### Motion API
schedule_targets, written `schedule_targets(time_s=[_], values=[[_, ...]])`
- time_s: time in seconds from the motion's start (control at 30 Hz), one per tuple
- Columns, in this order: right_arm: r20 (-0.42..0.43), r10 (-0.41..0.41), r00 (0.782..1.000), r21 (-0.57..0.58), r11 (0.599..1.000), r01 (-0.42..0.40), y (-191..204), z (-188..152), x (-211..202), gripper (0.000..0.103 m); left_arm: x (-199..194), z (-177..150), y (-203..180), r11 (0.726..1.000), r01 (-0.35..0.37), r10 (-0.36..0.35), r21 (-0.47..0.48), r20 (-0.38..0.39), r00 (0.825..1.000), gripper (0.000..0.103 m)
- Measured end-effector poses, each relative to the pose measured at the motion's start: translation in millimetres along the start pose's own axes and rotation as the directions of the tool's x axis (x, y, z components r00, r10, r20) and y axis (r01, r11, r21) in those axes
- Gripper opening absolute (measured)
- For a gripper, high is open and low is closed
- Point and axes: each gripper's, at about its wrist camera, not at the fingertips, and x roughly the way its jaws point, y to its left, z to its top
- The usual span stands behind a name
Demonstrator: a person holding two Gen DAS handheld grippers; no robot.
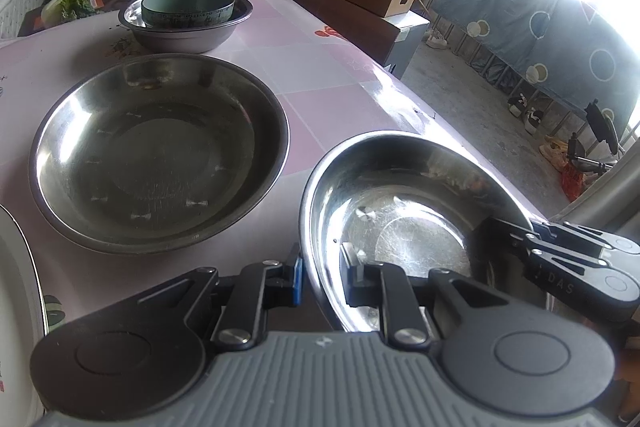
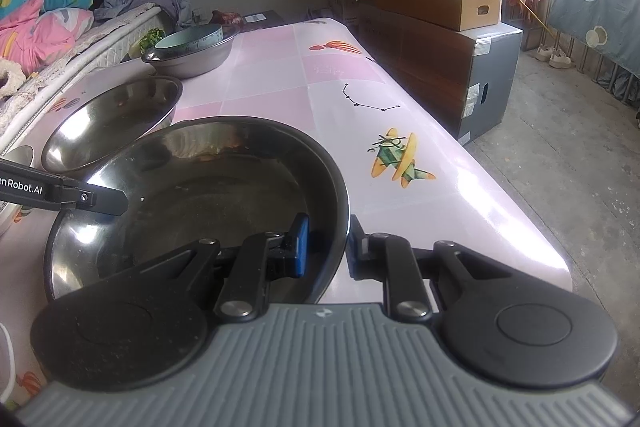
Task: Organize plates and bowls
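Steel plate (image 1: 400,211): rim pinched on opposite sides by left gripper (image 1: 322,279) and right gripper (image 2: 328,247), apparently lifted off pink table (image 2: 280,83).

Left gripper (image 1: 322,273) clamped on the near rim of a steel bowl (image 1: 404,227); right gripper (image 1: 500,231) grips its far-right rim. Larger steel basin (image 1: 160,151) lies left of the jaws.

- Your left wrist camera sat just behind its own fingers, tilted down over the near rim of the steel dish (image 1: 404,211), facing along the table (image 1: 312,67).
- Your right wrist camera looked down likewise from the same dish's opposite rim.
- Both views shared that dish, the stacked bowls (image 2: 192,47) far ahead, and each other's gripper.
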Motion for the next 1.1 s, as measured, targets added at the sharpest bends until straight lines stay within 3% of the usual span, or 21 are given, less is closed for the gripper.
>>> schedule_targets(time_s=[0.67,1.1], values=[[0.025,0.005,1.0,0.0,1.0,-0.005,3,14,-15,0.018,-22,7,3,1.0,0.021,-0.019,-0.021,0.058,0.998,0.018],[0.055,0.034,0.998,-0.049,0.998,-0.031,29,39,-15,0.018,-48,14,24,0.997,0.021,-0.011,-0.074,0.125,0.992,0.018]])
